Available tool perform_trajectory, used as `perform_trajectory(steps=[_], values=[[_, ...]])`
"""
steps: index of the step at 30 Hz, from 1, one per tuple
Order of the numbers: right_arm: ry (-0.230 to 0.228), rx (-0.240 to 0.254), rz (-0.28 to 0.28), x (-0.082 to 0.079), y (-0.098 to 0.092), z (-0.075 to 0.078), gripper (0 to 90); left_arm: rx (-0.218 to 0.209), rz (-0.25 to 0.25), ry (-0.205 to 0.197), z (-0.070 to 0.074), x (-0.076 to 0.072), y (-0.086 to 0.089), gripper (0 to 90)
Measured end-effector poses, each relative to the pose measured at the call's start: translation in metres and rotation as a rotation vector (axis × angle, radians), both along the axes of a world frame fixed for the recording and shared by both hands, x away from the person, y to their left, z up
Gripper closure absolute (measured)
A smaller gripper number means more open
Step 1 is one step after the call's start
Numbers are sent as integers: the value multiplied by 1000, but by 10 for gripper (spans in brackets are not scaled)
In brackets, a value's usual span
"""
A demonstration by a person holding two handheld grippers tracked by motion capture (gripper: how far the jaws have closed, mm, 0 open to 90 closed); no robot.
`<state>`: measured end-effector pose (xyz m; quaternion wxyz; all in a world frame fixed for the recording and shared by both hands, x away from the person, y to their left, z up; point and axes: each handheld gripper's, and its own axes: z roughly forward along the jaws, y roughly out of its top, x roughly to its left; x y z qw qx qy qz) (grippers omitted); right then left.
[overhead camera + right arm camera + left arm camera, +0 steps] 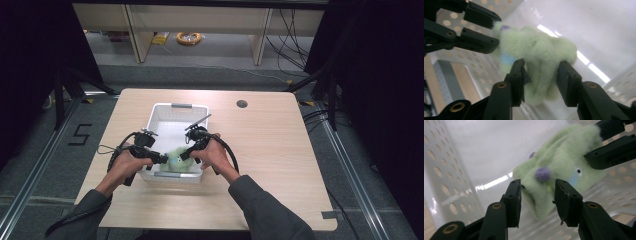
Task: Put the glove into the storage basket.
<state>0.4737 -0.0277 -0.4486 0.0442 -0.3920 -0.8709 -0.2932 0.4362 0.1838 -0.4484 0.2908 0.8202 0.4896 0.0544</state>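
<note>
I have both tools down inside the white perforated plastic basket [159, 116], which sits on the light wooden counter [280, 155] just left of the middle of the high view. The soft pale-green plush toy with purple spots [176, 160] lies at the basket's near end, low in that frame, between my two hands.

The left tool [537, 195] has its jaws apart, one on each side of a fold of the plush. I judge it is about to bite rather than gripping, since the fabric between the jaws is not pinched. The right tool [541, 77] also stands with jaws apart around a fuzzy lobe of the toy; the fur brushes the inner faces, but I cannot tell whether any pressure is on it. Coming at the toy from opposite sides makes sense to me: a limp thing bunches up if taken from one end alone.

The high view gives me the layout: basket square on the counter, toy against the near wall. It hides the jaws under my hands. The left gripper view supplies the toy's small dark eye [579, 171] and a purple spot [542, 174]. The right gripper view shows the far side of the toy, at the upper left of the frame.
</note>
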Motion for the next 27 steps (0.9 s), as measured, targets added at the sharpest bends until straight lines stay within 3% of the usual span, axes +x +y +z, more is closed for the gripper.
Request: perform_trajectory(steps=[1,5,10,12,21,22,24,27], values=[[-10,-6,3,0,0,1,539,-10,7,-12,1,0,0,551],[-22,8,-3,0,-4,7,514,-30,25,-45,7,-3,1,535],[-54,16,2,-2,-10,15,491,-38,12,-53,13,-7,1,515],[-72,23,12,-4,-12,19,479,-54,15,-77,16,-11,0,504],[-122,69,28,-12,-33,33,424,-87,5,-90,21,-23,-5,415],[-100,57,-5,-15,-35,36,422,-94,8,-92,21,-25,-6,406],[-140,95,35,-14,-40,36,414,-105,15,-88,22,-27,-7,386],[-148,76,12,-20,-45,40,401,-132,13,-95,25,-31,-7,358]])
